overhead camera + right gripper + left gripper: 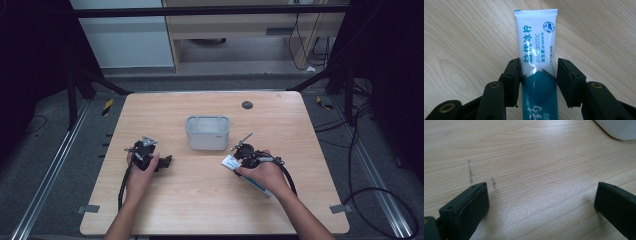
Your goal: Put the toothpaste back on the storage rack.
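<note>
Toothpaste tube [537,50], white at the crimped end and teal lower down, printed "PROBIOTIC" with Chinese characters. It lies flat on the table [210,200], on the person's side of the white plastic tub [207,132] and toward the right, crimped end pointing roughly at the tub.

Right claw [537,81]: in the right gripper view its jaws stand either side of the tube where white meets teal. The left pad is touching or nearly touching the tube's edge; a thin gap shows at the right pad. Narrow, framing the tube, not yet clamped, by my reading. In the high view the right hand [265,175] covers much of the tube.

Left claw [540,205]: wide apart, nothing between the jaws, low over bare wood on the left of the tub; a corner of the tub shows at the top right of the left gripper view.

Handling, as judgement:
- Light; one claw should carry it.
- Soft laminate wall, glossy, likely slippery. It will dent under a squeeze and could slide out endwise.
- The flat crimp is the stiffest part but thin; mid-body gives the pads more to bear on.
- The present placement looks reasonable. Close gently; a hard pinch could push paste toward the cap.
- The cap end is out of sight beneath the claw; I cannot tell whether it is shut.
</note>
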`<action>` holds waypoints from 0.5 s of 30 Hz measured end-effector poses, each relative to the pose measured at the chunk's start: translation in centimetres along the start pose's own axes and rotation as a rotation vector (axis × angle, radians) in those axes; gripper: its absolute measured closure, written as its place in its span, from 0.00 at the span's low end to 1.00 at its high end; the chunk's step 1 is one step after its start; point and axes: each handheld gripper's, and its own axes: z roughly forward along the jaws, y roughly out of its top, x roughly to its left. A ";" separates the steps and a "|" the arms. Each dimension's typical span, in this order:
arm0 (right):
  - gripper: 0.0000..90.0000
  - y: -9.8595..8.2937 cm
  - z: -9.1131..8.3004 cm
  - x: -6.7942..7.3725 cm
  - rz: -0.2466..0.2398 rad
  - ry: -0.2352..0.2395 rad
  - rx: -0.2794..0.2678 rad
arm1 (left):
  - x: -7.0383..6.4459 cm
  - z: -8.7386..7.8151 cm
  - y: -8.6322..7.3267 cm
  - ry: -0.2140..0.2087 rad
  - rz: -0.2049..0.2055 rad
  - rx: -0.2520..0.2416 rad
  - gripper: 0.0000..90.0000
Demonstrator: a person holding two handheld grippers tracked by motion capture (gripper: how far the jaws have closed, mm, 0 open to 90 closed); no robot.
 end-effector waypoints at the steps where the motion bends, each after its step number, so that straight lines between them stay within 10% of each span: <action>1: 0.60 0.0 0.0 0.0 0.007 0.002 0.002 | 0.0 0.0 0.0 0.000 0.000 0.000 0.00; 15: 0.60 0.3 0.7 0.1 0.001 -0.003 0.021 | 0.0 0.0 0.0 0.000 0.002 0.000 0.00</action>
